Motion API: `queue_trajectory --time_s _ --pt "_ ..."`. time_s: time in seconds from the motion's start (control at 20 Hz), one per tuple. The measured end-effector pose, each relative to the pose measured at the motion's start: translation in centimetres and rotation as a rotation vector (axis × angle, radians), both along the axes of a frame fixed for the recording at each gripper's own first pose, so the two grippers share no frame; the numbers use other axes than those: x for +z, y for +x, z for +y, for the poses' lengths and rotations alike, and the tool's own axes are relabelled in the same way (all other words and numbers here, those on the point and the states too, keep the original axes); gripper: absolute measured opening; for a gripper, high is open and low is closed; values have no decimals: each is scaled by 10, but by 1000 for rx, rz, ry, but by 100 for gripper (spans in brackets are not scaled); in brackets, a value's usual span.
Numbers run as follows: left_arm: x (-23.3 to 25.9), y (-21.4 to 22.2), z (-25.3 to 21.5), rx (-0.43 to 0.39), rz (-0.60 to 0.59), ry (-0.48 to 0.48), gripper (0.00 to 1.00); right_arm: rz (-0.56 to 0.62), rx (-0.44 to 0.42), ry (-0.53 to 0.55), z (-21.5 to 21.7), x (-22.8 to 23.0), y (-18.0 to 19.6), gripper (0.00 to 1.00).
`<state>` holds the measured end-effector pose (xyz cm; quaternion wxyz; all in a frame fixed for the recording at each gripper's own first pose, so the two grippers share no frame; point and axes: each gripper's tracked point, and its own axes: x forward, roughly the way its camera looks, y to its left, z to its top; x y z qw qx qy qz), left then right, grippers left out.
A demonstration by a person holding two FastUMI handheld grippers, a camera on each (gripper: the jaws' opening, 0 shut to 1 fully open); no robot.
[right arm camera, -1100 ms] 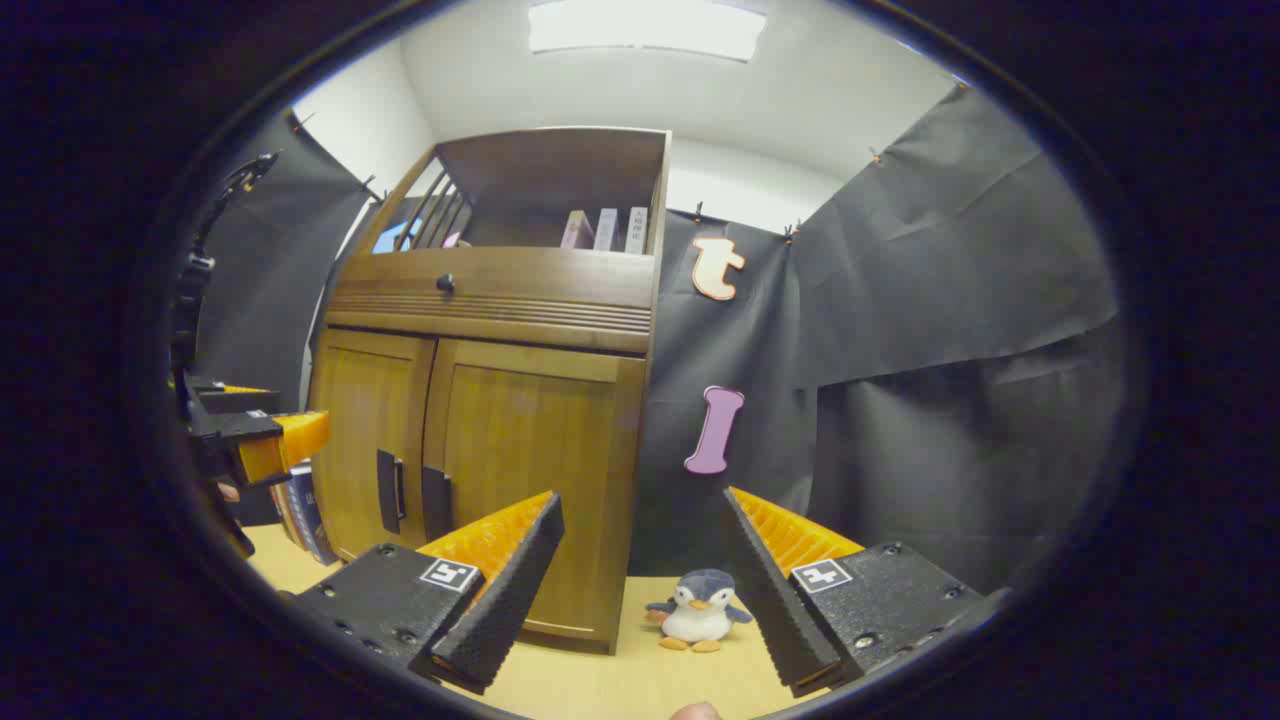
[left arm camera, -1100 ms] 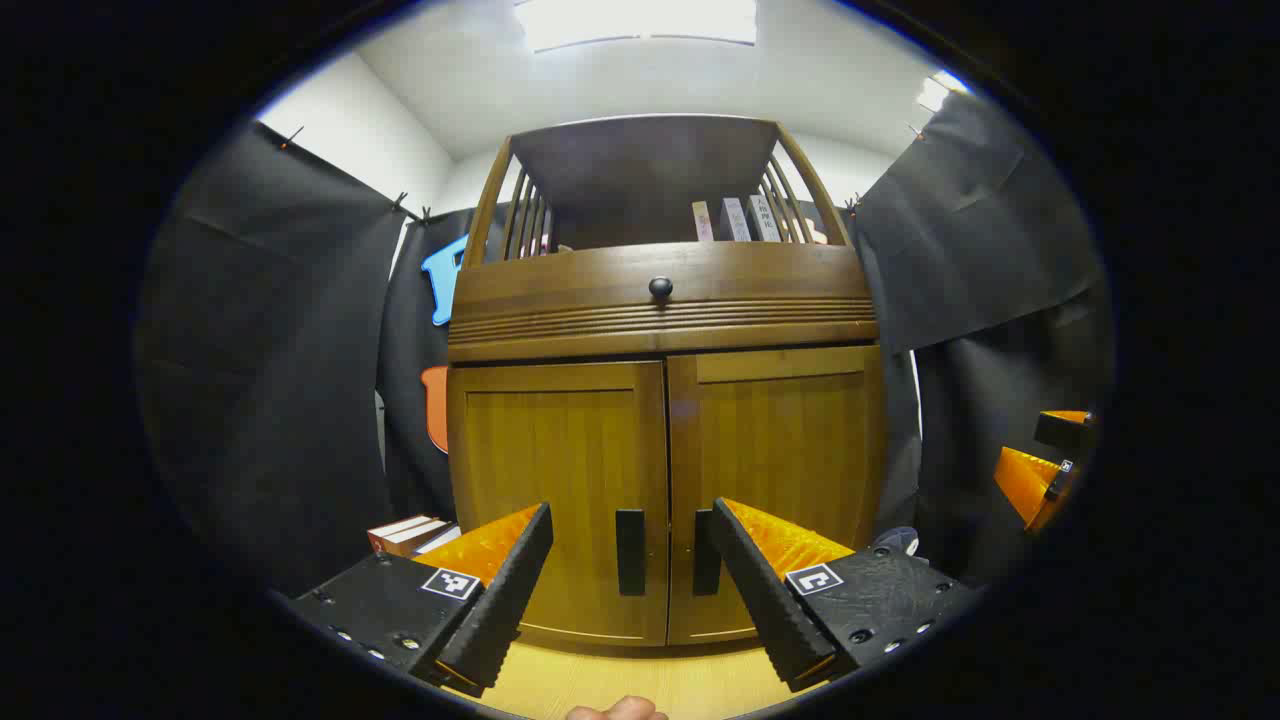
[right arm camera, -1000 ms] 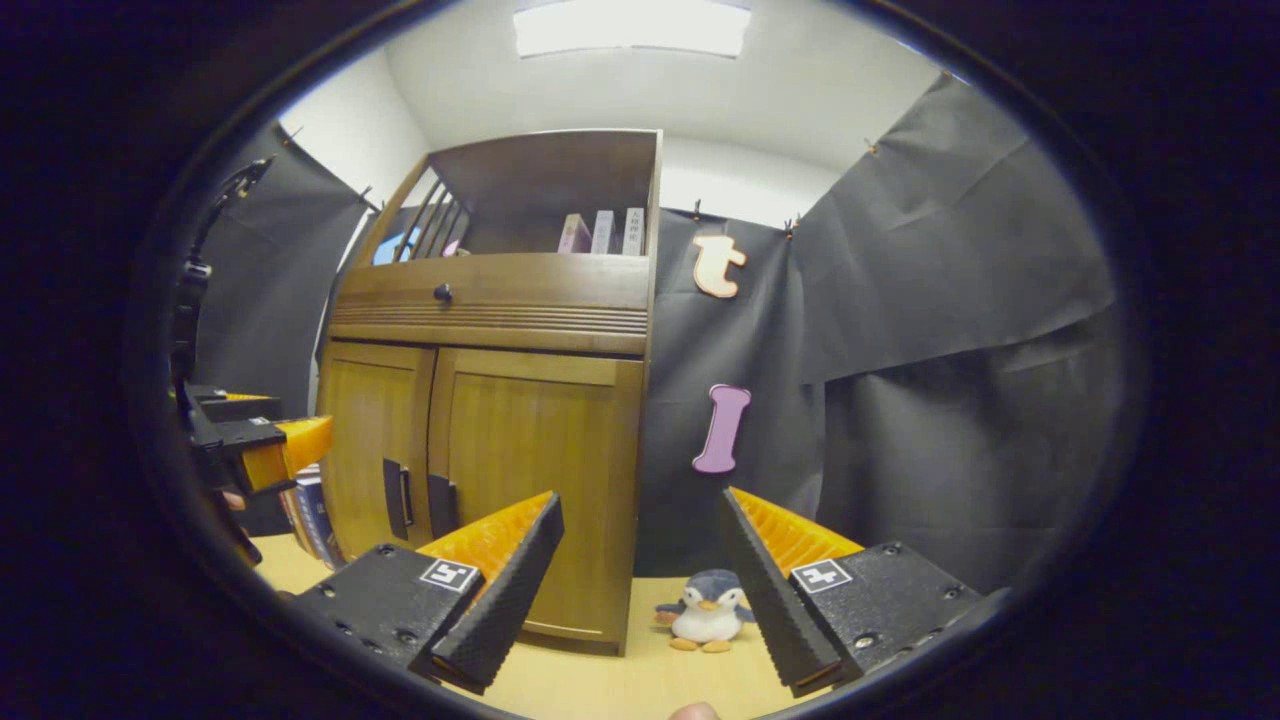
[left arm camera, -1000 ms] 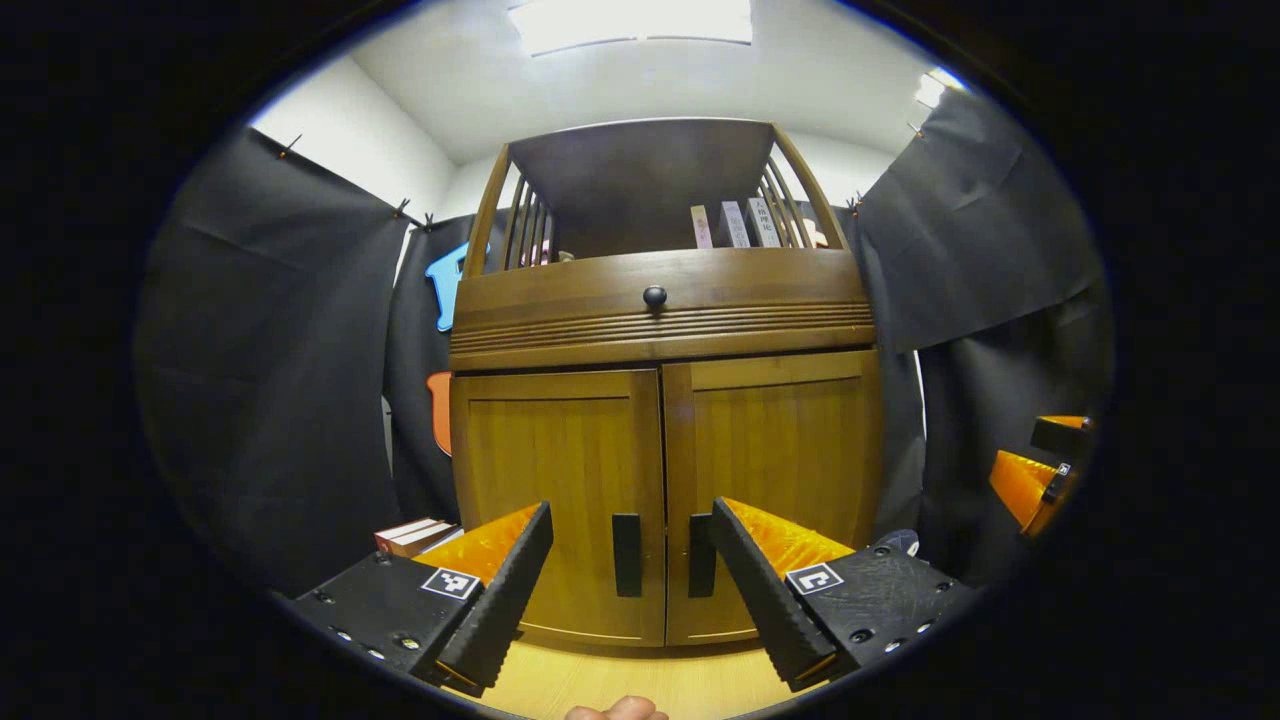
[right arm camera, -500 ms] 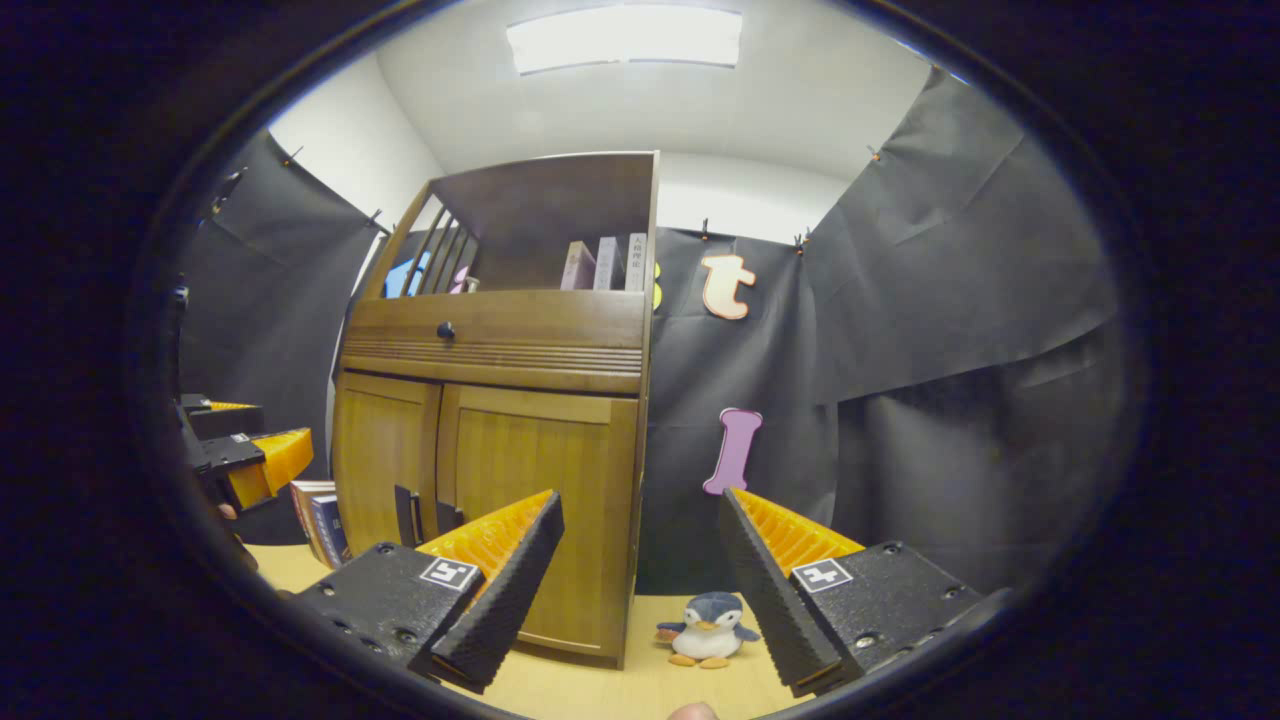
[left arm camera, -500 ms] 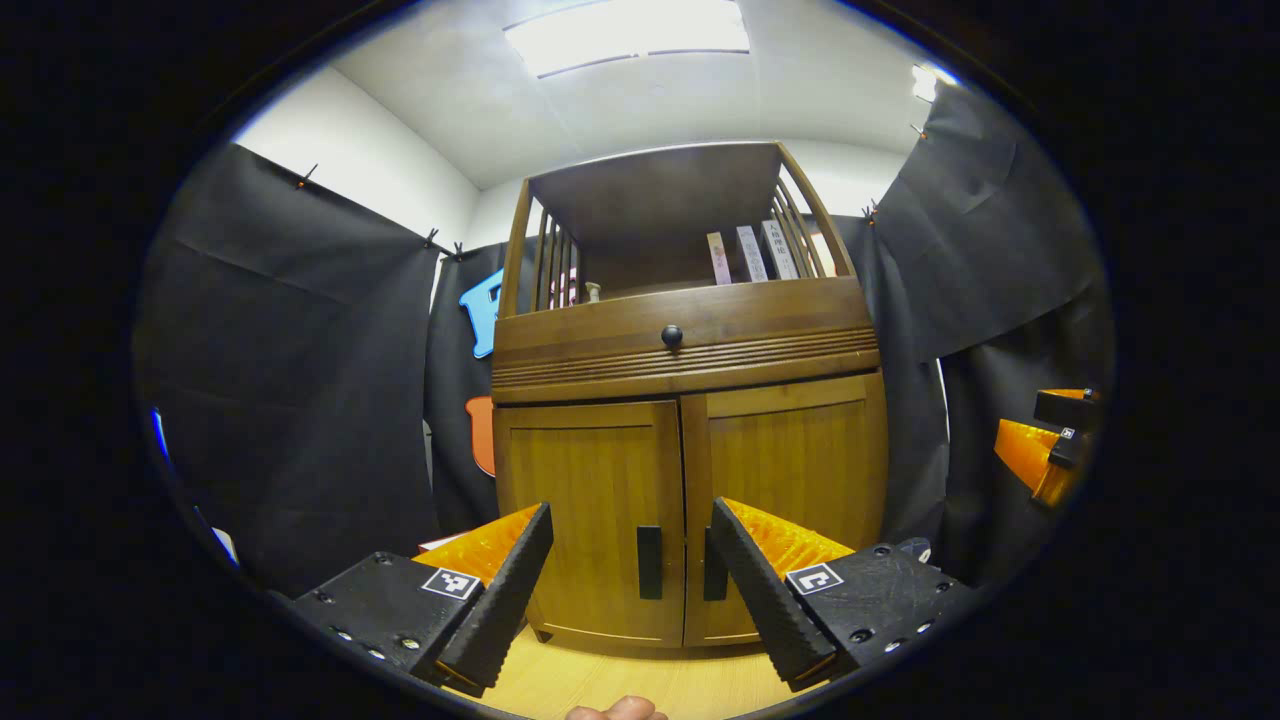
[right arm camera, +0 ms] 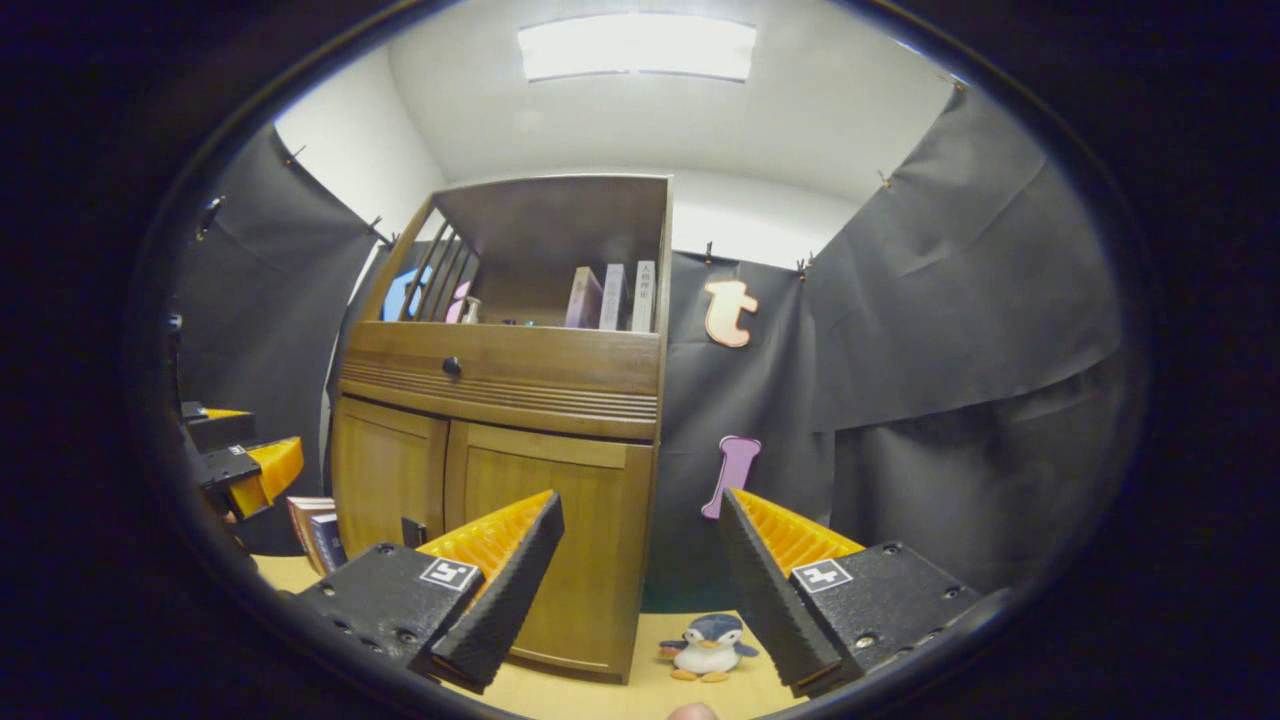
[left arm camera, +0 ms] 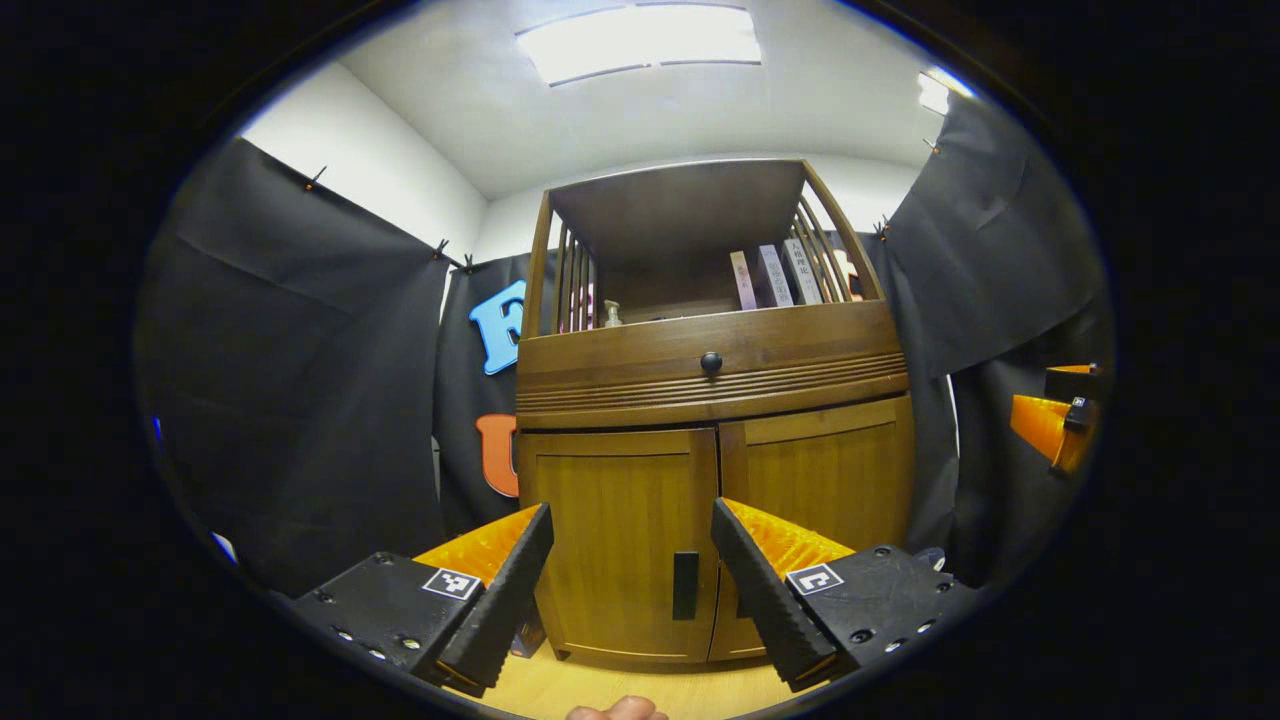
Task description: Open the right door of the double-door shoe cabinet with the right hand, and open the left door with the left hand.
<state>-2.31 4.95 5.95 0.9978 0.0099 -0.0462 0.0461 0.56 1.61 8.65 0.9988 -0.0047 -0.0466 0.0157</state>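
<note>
Both doors of the shoe cabinet (left arm camera: 715,540) sit closed as the left tool (left arm camera: 632,575) and right tool (right arm camera: 640,565) hover apart from it, fingers spread wide

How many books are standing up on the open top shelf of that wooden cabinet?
3 books stand side by side at the right end of the shelf, behind its front rail. A bottle sits far left; more books could be hidden behind the rail.

Shoe cabinet (left arm camera: 712,480) stands ahead of the left gripper (left arm camera: 630,590), its left door (left arm camera: 620,540) and right door (left arm camera: 825,480) side by side beneath a drawer (left arm camera: 710,365). From the right gripper (right arm camera: 640,590), the cabinet sits ahead-left, books (right arm camera: 612,297) on its shelf, a toy penguin (right arm camera: 708,647) on the floor just ahead.
</note>
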Motion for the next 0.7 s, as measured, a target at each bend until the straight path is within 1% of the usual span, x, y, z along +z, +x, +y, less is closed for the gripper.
queue_trajectory --time_s 0.05,0.1,0.15,0.2,0.25,0.3,0.35,0.4,0.5,0.7 --pt "-1 5 2 -21 7 -9 95 5 -7 -3 5 -2 1 100" --pt "-1 10 7 -37 14 -16 100 4 -16 -9 10 -1 2 99" --pt "-1 14 12 -49 19 -25 95 5 -24 -15 14 -1 4 99" --pt "-2 20 15 -63 27 -33 95 3 -34 -19 18 -1 5 99" --pt "-5 25 20 -69 41 -33 100 11 -41 -21 21 -5 7 99" --pt "-9 28 26 -68 54 -29 95 26 -38 -26 27 -10 10 100" --pt "-13 32 31 -69 65 -25 100 41 -42 -32 32 -15 13 99" --pt "-17 35 36 -71 72 -23 95 54 -45 -35 36 -19 16 100" --pt "-22 42 43 -76 76 -27 95 57 -54 -24 41 -21 21 99" --pt "-29 54 50 -91 86 -23 95 96 -54 -16 57 -41 35 99"
